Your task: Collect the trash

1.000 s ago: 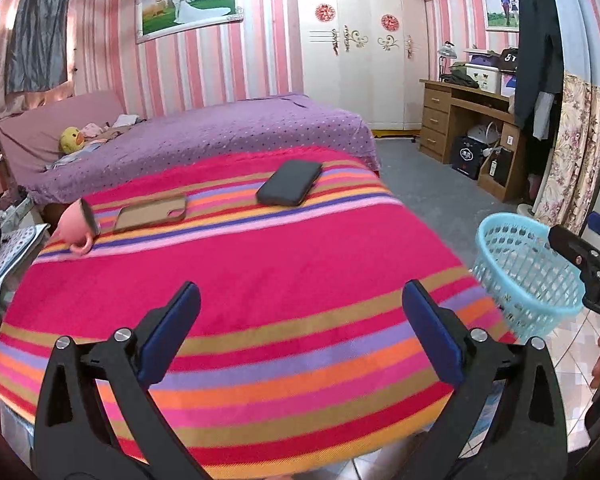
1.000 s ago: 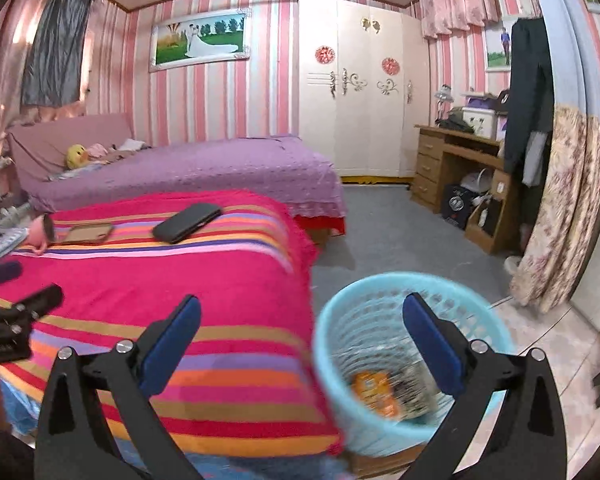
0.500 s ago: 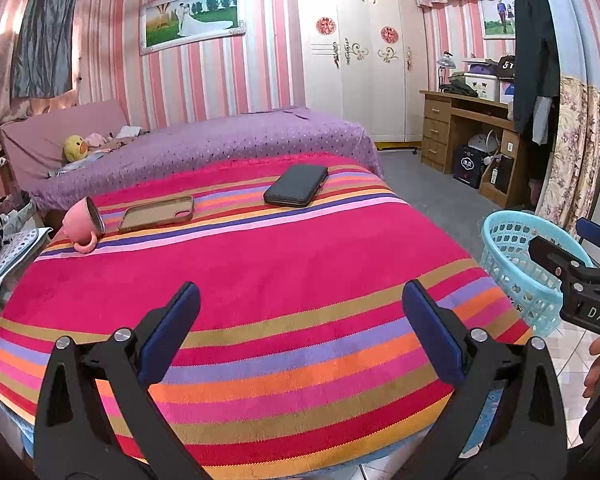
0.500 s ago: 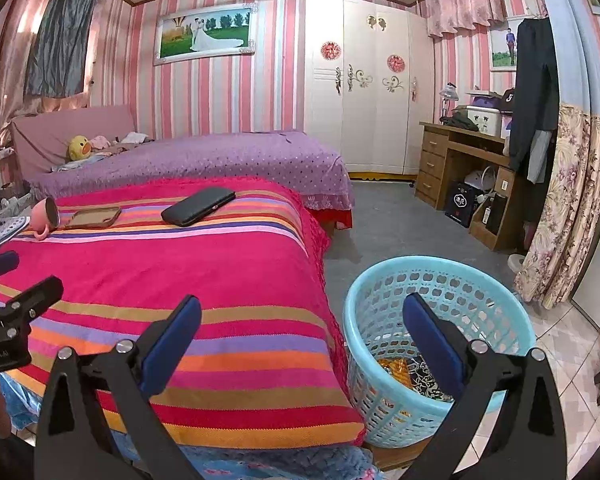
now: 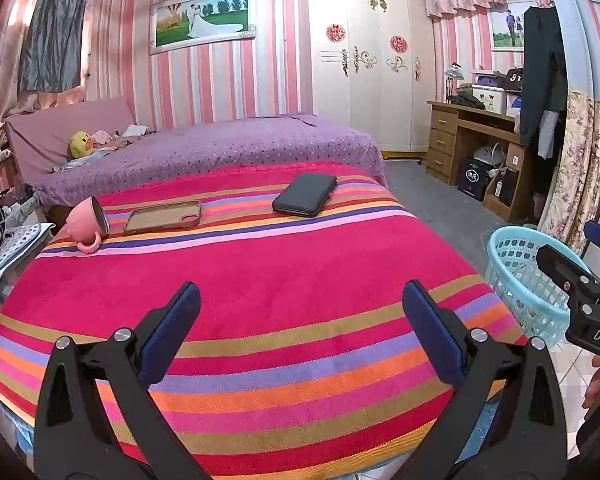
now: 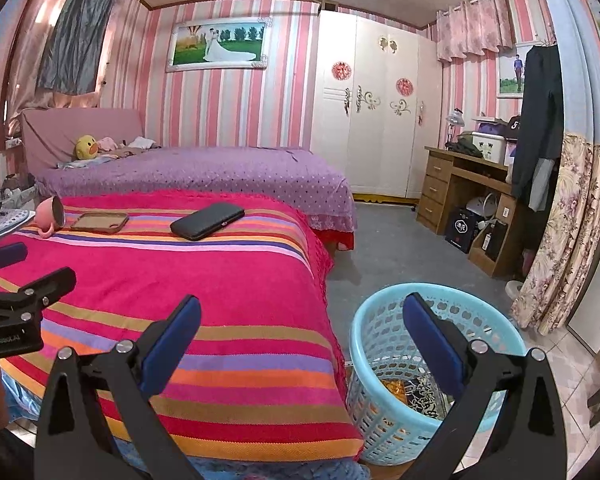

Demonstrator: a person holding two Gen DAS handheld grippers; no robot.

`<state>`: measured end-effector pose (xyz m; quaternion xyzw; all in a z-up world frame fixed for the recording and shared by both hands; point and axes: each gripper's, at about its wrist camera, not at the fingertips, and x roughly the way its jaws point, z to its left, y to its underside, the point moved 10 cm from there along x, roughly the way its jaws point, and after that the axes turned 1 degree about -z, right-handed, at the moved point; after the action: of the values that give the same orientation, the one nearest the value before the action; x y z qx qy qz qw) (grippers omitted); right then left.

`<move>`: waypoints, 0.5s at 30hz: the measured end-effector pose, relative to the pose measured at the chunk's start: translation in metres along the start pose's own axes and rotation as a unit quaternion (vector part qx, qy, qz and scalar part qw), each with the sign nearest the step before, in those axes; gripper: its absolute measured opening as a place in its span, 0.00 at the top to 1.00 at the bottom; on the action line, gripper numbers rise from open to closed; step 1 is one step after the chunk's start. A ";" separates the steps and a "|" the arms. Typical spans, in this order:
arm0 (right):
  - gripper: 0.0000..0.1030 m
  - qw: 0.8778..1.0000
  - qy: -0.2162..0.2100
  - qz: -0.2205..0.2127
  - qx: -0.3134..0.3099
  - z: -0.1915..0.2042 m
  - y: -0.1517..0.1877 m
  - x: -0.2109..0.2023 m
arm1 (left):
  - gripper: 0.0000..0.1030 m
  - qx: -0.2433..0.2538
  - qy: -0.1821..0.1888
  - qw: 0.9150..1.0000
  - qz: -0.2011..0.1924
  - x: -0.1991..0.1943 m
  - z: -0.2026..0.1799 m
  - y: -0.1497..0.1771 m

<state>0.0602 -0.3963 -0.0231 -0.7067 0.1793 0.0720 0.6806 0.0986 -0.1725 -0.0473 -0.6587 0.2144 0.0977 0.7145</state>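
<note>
A light blue plastic basket (image 6: 384, 344) stands on the floor at the right of the striped blanket (image 6: 204, 280); it also shows in the left wrist view (image 5: 516, 276). Orange and dark wrappers (image 6: 410, 392) lie in its bottom. My left gripper (image 5: 300, 332) is open and empty above the near end of the blanket (image 5: 260, 280). My right gripper (image 6: 300, 344) is open and empty, above and in front of the basket, with its right finger over the rim.
A pink mug (image 5: 87, 224) on its side, a brown phone case (image 5: 163, 216) and a dark wallet (image 5: 305, 200) lie at the blanket's far end. A purple bed (image 5: 220, 148) is behind. A wooden desk (image 6: 460, 192) stands right.
Both grippers have pulled back and risen. The right gripper has drawn away from the basket, which now sits lower and farther off. Both stay open.
</note>
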 end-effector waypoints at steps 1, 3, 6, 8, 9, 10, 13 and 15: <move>0.04 1.000 -0.001 0.000 -0.001 0.002 0.000 -0.001 | 0.05 0.000 -0.001 1.000 -0.001 -0.001 0.001 0.000; 0.04 1.000 -0.004 -0.002 -0.003 0.005 0.000 -0.001 | 0.05 0.004 -0.006 1.000 -0.004 -0.002 0.002 -0.001; 0.04 1.000 -0.006 -0.008 -0.009 0.009 -0.002 -0.003 | 0.05 0.005 -0.014 1.000 -0.006 -0.003 0.005 -0.001; 0.04 1.000 -0.009 -0.010 -0.010 0.011 -0.002 -0.003 | 0.05 0.002 -0.014 1.000 -0.007 -0.004 0.007 -0.002; 0.04 1.000 -0.010 -0.010 -0.009 0.012 -0.002 -0.003 | 0.05 0.001 -0.015 1.000 -0.007 -0.005 0.008 -0.003; 0.04 1.000 -0.011 -0.011 -0.009 0.012 -0.002 -0.003 | 0.05 0.001 -0.015 1.000 -0.008 -0.005 0.009 -0.003; 0.04 1.000 -0.012 -0.013 -0.007 0.013 -0.004 -0.004 | 0.05 0.002 -0.019 1.000 -0.010 -0.007 0.010 -0.004; 0.04 1.000 -0.012 -0.014 -0.007 0.014 -0.004 -0.004 | 0.05 0.001 -0.018 1.000 -0.010 -0.007 0.011 -0.004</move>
<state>0.0604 -0.3821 -0.0187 -0.7130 0.1611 0.0722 0.6786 0.0963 -0.1614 -0.0403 -0.6580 0.1949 0.1026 0.7201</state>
